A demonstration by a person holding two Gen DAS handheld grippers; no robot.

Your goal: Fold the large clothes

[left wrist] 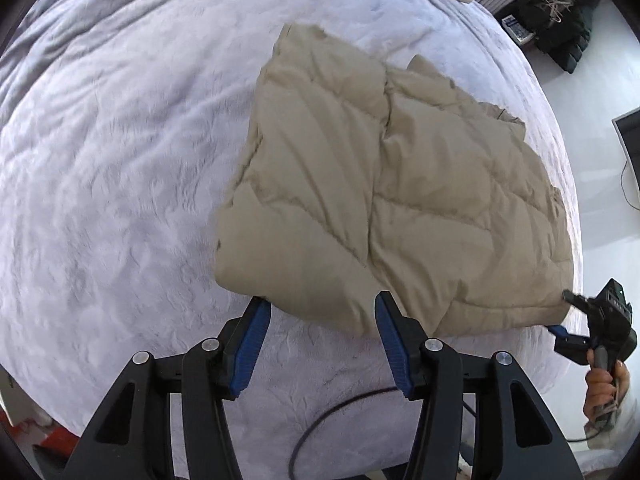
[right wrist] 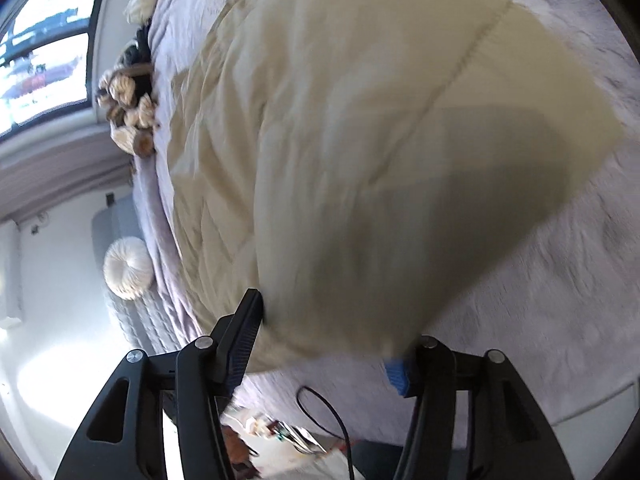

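A beige quilted puffer jacket (left wrist: 384,184) lies folded on a lavender fuzzy bedspread (left wrist: 120,160). My left gripper (left wrist: 320,312) is open, its blue-padded fingers (left wrist: 256,332) at the jacket's near edge with the hem between them. My right gripper (left wrist: 560,312) is open at the jacket's near right corner, one finger above the hem and one below. In the right wrist view the jacket (right wrist: 360,140) fills the frame, blurred, and its near edge sits between the open right gripper's (right wrist: 332,336) fingers, hiding most of the right pad (right wrist: 398,376).
Cream knotted cushions (right wrist: 128,108) and a round white cushion (right wrist: 128,268) sit at the bed's far side by a window (right wrist: 44,40). A dark bag (left wrist: 560,24) lies on the floor beyond the bed. A black cable (left wrist: 340,412) trails over the bed's near edge.
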